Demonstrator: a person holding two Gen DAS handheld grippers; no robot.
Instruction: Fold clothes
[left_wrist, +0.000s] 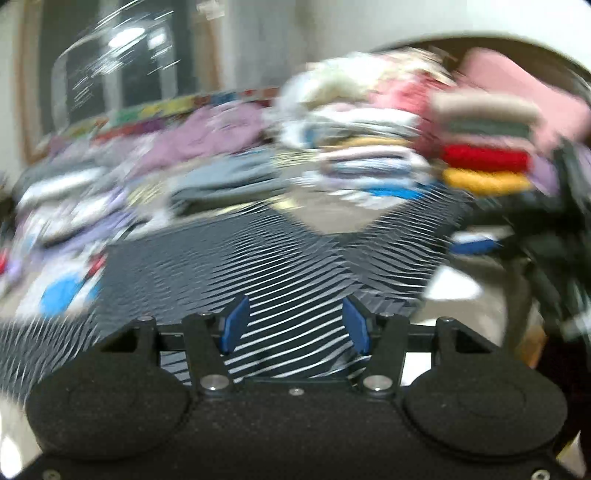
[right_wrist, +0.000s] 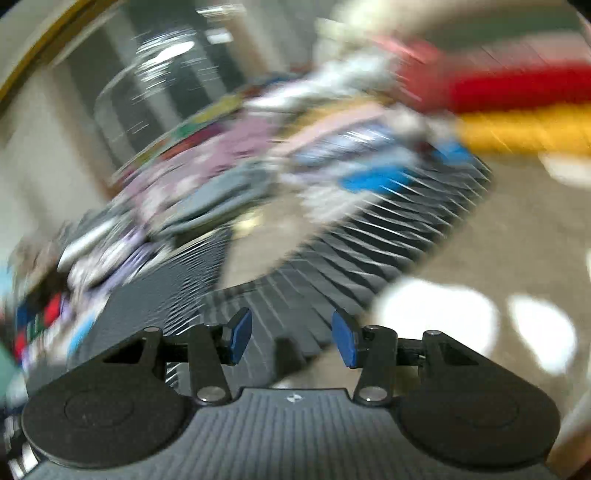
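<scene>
A dark navy garment with thin white stripes (left_wrist: 280, 266) lies spread on a beige surface, blurred by motion. My left gripper (left_wrist: 295, 325) hovers over its near part, open, with striped cloth showing between the blue pads (left_wrist: 236, 325). In the right wrist view the same striped garment (right_wrist: 332, 258) stretches away toward the upper right. My right gripper (right_wrist: 291, 339) stands open above its near edge, and nothing sits between its blue pads (right_wrist: 345, 343).
A stack of folded clothes (left_wrist: 484, 147) in beige, green, red and yellow stands at the back right. Loose mixed clothes (left_wrist: 221, 140) are heaped along the back and left. The right gripper's dark body (left_wrist: 561, 229) shows at the right edge. Bare beige surface (right_wrist: 498, 240) lies to the right.
</scene>
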